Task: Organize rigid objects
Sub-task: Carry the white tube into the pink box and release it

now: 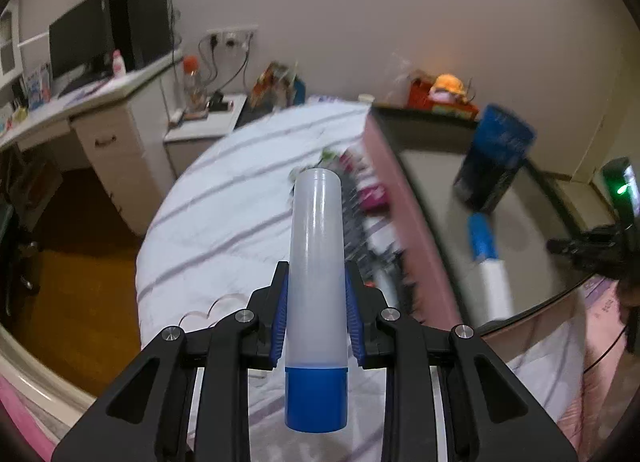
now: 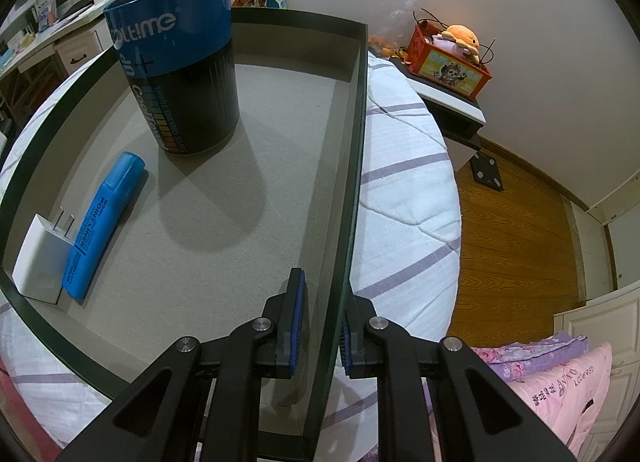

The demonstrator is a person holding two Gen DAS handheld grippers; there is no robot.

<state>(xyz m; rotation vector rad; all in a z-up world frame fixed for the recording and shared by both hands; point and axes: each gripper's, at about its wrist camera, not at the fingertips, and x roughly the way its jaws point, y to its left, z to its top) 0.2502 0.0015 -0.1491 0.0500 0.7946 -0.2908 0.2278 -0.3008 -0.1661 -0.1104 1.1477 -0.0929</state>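
My left gripper (image 1: pixel 316 282) is shut on a translucent white tube with a blue cap (image 1: pixel 316 294) and holds it above the bed, pointing forward. My right gripper (image 2: pixel 322 318) is shut on the right wall of a dark tray (image 2: pixel 352 166) with a grey floor. In the tray stand a blue and black can (image 2: pixel 180 70), a blue highlighter (image 2: pixel 104 222) and a white plug adapter (image 2: pixel 40 262). In the left wrist view the tray (image 1: pixel 440 142) is to the right, with the can (image 1: pixel 492 158) and highlighter (image 1: pixel 486 258) blurred.
The tray rests on a bed with a white, purple-striped cover (image 1: pixel 224 214). Small dark and pink objects (image 1: pixel 368 198) lie on the bed beside the tray. A desk (image 1: pixel 80 110) stands at left. A nightstand with an orange box (image 2: pixel 448 62) stands at right. Wood floor (image 2: pixel 512 246) lies beyond.
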